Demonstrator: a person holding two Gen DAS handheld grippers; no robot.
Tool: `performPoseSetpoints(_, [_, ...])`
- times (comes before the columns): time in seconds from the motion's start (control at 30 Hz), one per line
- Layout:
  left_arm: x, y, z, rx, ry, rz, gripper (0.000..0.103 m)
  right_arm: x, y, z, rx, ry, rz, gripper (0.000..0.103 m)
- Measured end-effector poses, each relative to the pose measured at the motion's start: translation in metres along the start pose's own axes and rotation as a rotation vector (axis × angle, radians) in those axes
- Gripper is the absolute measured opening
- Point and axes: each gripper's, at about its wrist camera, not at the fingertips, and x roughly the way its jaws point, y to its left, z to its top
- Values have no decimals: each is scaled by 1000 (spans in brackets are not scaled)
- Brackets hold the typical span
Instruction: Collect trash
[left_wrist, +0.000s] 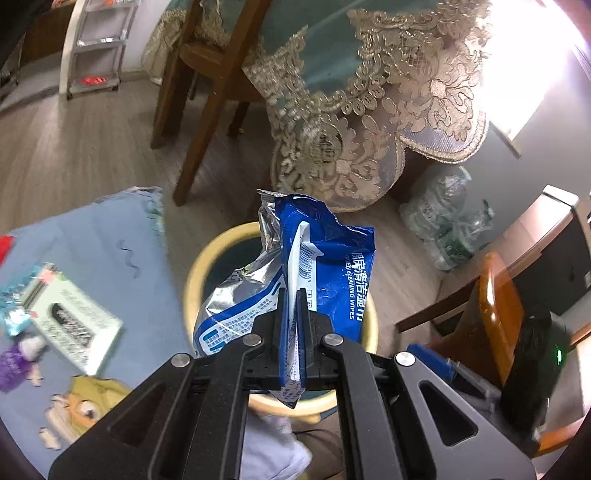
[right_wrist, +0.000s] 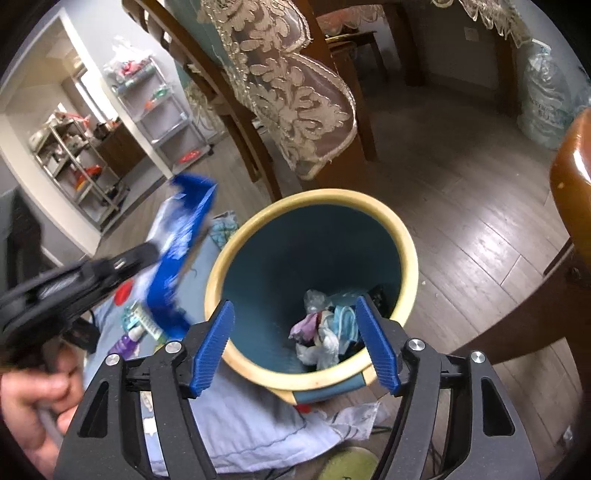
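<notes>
Left wrist view: our left gripper (left_wrist: 293, 295) is clamped on the crumpled blue-and-silver foil wipes packet (left_wrist: 295, 258), pinched at its middle seam at frame centre so it hangs clear. Behind it sits the round teal bin with a cream rim (left_wrist: 201, 258), so we judge a drop is intended.

Right wrist view: our right gripper (right_wrist: 295, 339) stands spread and empty at lower centre over the bin (right_wrist: 406, 240), which already holds crumpled waste (right_wrist: 325, 332). The packet (right_wrist: 181, 243) shows blurred at centre left, beside the rim, not yet over the opening.

Wooden chair (left_wrist: 207, 92) beside lace-trimmed tablecloth (left_wrist: 369, 92).
</notes>
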Motion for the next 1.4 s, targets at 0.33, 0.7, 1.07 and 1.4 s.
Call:
performPoseSetpoints(0.33, [19, 7, 9, -77, -10, -46, 53, 11, -6, -6, -6, 41, -37, 70])
performPoseSetpoints(0.7, [-25, 33, 4, -73, -25, -31, 63, 17, 13, -13, -72, 51, -34, 70])
performPoseSetpoints(1.07, [-108, 77, 4, -14, -55, 91, 68, 12, 56, -17, -170, 71, -1, 70])
performPoseSetpoints(1.4, [-173, 121, -3, 12, -66, 213, 74, -9, 111, -24, -298, 46, 56, 74])
